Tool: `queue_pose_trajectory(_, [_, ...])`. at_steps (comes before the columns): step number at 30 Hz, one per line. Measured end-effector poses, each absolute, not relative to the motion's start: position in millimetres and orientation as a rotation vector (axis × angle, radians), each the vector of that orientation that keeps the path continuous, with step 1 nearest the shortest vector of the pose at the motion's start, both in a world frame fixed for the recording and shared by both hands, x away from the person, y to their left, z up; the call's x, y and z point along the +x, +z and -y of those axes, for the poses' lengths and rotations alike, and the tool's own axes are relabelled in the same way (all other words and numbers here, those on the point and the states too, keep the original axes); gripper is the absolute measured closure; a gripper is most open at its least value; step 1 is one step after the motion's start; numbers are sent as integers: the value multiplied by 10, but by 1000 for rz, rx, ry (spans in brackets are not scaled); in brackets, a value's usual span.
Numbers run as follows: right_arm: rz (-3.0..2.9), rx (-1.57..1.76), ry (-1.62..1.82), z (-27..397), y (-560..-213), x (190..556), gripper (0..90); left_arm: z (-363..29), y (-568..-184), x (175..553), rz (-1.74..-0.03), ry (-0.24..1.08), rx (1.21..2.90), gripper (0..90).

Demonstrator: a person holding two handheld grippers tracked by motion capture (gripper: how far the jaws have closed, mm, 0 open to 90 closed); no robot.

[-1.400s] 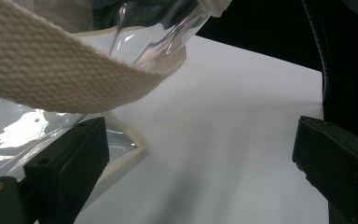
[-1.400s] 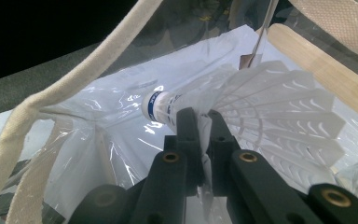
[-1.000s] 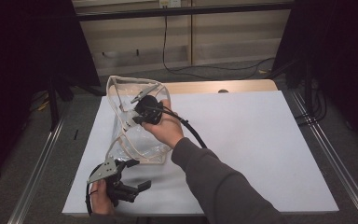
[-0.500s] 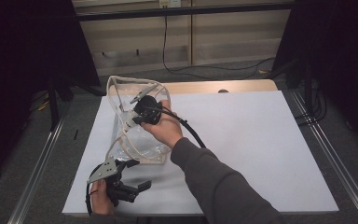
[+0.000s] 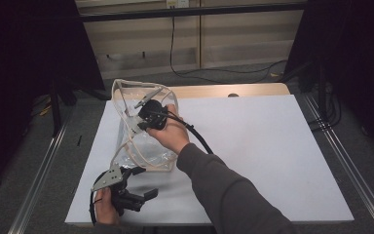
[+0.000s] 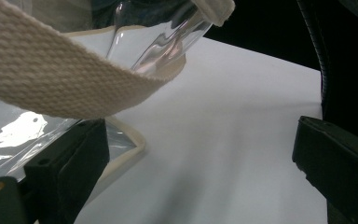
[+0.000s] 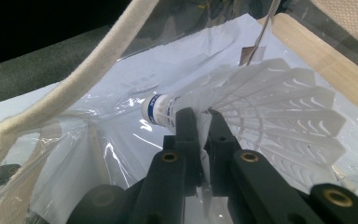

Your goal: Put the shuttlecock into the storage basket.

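Clear plastic bag point(image 5: 141, 146), woven cream trim; white feathered shuttlecock point(image 7: 242, 102) pinched inside by right gripper point(image 7: 200, 123). Left gripper point(image 6: 200, 158): jaws spread, empty.

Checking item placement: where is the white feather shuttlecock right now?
In the right gripper view, the white feather shuttlecock sits pinched in the right gripper, inside the clear plastic bag with cream webbing trim.

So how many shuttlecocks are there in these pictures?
1. A white shuttlecock is pinched in the right gripper, inside the mouth of the clear bag. More could be hidden behind the bag's folds and glare.
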State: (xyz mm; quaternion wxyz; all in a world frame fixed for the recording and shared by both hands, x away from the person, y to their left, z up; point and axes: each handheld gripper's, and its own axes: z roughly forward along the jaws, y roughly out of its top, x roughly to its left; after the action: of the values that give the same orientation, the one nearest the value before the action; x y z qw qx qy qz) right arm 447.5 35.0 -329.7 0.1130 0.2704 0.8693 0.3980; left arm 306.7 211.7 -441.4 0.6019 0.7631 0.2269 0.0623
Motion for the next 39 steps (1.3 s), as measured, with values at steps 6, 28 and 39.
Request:
queue_pose_trajectory(6, [-2562, 794, 1158, -362, -3305, 4487, 864, -2119, -4415, 3067, -526, 145, 1768, 38])
queue_pose_trajectory(28, [-2584, 763, 1114, -423, -3314, 4479, 862, -2122, -4413, 3067, -525, 145, 1770, 38])
queue_pose_trajectory(39, [-2591, 753, 1108, -426, -3324, 4482, 857, -2124, -4411, 3067, -521, 141, 1773, 38])
